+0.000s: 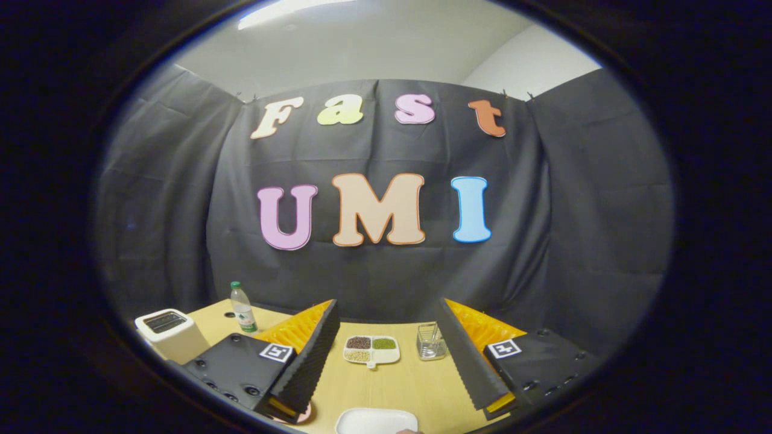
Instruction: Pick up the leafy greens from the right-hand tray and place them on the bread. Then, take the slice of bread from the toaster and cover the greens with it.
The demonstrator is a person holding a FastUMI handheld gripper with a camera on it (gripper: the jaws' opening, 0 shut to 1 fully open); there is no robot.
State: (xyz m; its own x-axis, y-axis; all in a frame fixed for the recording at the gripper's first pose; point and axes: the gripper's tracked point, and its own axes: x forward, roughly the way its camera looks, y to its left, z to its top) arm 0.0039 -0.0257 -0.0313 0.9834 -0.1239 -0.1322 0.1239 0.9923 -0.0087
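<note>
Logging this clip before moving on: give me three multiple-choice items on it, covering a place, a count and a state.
1. Where does the water bottle stand?
A. beside the toaster
B. on the white plate
C. inside the glass jar

2. How many fillings does the divided dish hold?
A. one
B. three
C. five

3. How are the fingers of the hand-held gripper?
A. shut on the bottle
B. shut on the dish
C. open, holding nothing

Answers: 1 A, it stands at the table's far corner near the toaster. 2 B, three compartments differ in colour. 3 C, bare table shows between them.
</note>
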